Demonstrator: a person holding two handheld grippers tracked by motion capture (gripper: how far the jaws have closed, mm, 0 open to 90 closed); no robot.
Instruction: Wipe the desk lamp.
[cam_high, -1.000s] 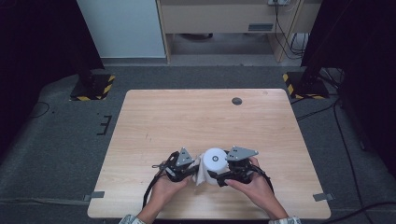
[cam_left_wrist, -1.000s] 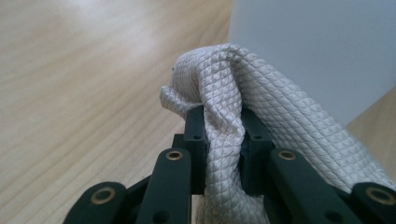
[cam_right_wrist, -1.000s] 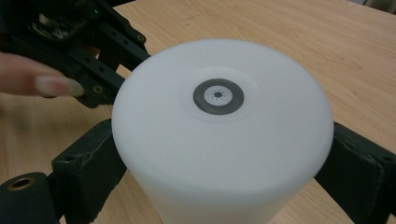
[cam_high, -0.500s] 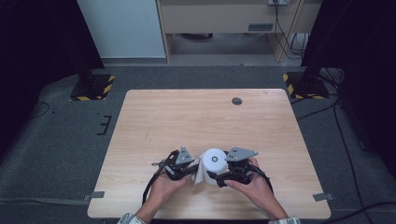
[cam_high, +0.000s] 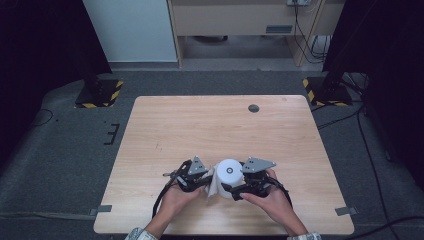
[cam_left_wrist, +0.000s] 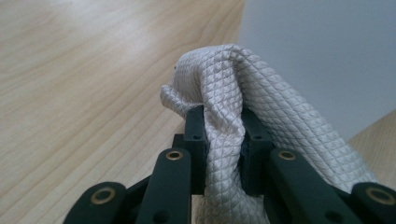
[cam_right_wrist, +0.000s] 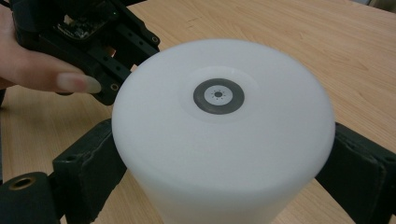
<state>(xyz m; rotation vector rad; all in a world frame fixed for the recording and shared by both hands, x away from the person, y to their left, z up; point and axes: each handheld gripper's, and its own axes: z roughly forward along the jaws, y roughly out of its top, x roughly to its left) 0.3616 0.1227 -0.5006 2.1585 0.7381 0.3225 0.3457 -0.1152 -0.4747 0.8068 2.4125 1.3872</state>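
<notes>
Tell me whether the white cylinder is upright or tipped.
Upright: the white cylinder stands on the table, its round top facing up.

Near front edge of table (cam_high: 210, 120): cylinder (cam_high: 229, 175) standing between two tools, cloth (cam_high: 212, 185) just left of it, touching; left tool (cam_high: 202, 176) beside cloth, right tool (cam_high: 235, 187) around cylinder.

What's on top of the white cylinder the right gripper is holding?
The white cylinder has a small dark grey ring with a pale dotted centre on its flat top. Its base and whatever lies beneath it are hidden.
</notes>
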